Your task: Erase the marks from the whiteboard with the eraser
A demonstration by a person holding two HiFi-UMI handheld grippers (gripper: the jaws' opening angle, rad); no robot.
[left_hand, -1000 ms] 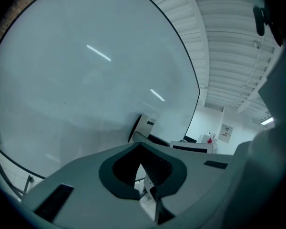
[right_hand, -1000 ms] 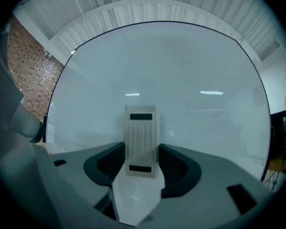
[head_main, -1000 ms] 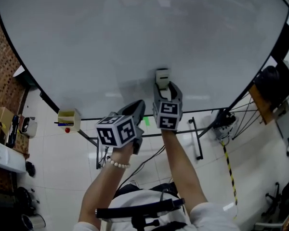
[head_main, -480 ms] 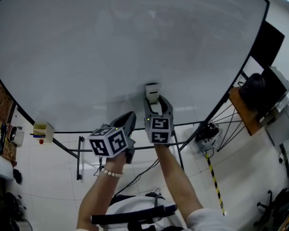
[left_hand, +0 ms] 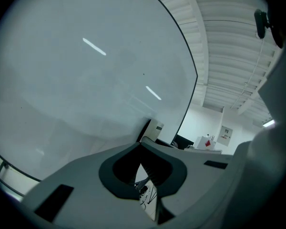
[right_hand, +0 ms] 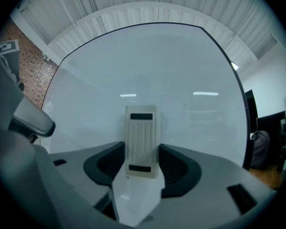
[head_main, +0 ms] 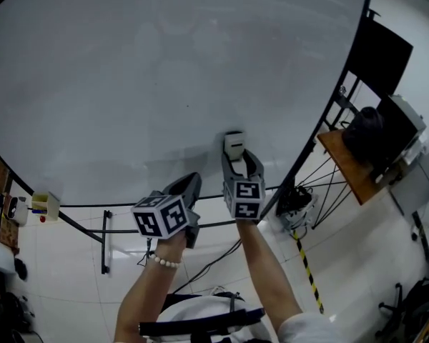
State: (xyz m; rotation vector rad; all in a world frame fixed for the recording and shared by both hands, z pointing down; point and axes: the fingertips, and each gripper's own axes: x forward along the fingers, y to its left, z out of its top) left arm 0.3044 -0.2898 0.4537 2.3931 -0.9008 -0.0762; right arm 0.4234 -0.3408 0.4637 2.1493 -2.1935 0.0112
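Eraser [right_hand: 141,142] between fingers [right_hand: 182,170] of right gripper [right_hand: 142,167]

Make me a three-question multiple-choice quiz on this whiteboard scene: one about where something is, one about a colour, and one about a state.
1. Where is the eraser?
A. In a drawer
B. Between the fingers of the right gripper
C. On a chair

2. What colour is the eraser?
A. Cream
B. Blue
C. Red

3. What does the left gripper hold?
A. A marker
B. A cloth
C. Nothing; its fingers are shut

Answers:
1 B: the right gripper view shows the fingers clamped on the eraser's sides, in front of the whiteboard.
2 A: its ribbed body looks cream in the head view and the right gripper view.
3 C: the left gripper view shows the fingers meeting with nothing between them.
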